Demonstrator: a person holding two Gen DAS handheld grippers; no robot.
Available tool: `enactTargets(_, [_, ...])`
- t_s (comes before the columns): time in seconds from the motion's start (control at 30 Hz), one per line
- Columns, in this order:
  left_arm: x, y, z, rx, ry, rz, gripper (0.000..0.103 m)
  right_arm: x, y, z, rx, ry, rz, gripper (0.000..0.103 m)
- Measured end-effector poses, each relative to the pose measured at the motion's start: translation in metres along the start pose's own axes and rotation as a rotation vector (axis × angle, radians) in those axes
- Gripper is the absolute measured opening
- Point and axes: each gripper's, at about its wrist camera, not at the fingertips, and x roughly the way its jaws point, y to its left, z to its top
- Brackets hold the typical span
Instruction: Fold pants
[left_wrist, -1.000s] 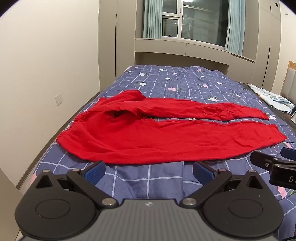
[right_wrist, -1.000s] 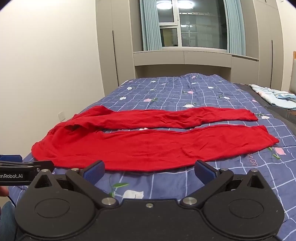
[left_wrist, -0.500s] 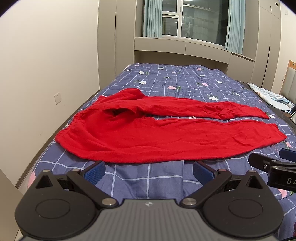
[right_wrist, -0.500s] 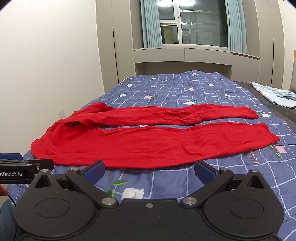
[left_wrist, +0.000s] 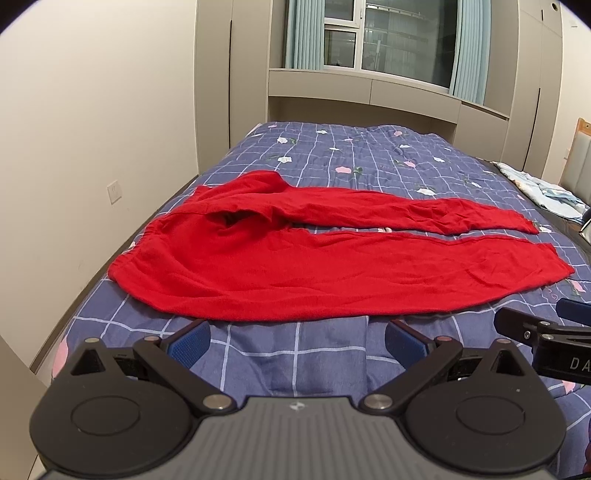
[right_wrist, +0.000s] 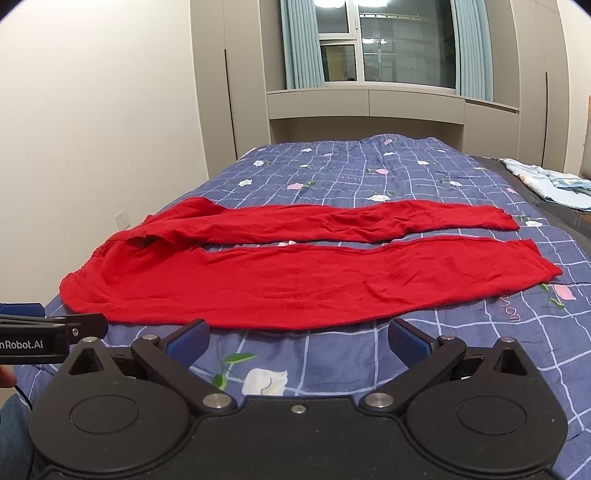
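A pair of red pants (left_wrist: 332, 273) lies spread flat on the bed (left_wrist: 332, 354), just ahead of both tools, waistband to the left and the two legs running out to the right with a narrow strip of quilt showing between them. The near leg lies smooth; the far leg is narrower and rumpled, and the cloth at the waist (left_wrist: 236, 216) is bunched with a dark open pocket of fabric. The left tool (left_wrist: 297, 338) is spread wide and empty, hovering over bare quilt just short of the near hem; the right tool (right_wrist: 299, 338) is likewise spread wide and empty, beside it to the right. No fold has begun. The likely trouble: the thin, limp fabric may let a tool pinch only the top layer, or catch the quilt underneath too, dragging it along. The bunched waist could carry its wrinkle into the fold, and uneven lifting would leave the legs misaligned.
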Motion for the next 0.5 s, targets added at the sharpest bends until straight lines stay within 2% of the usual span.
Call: enactTargets(0.5, [0.005,0.002,0.0029,-0.001,0.02,-0.001,0.103,0.0076,-0.0001,-0.002,0.0,0.02,0.001,0.103])
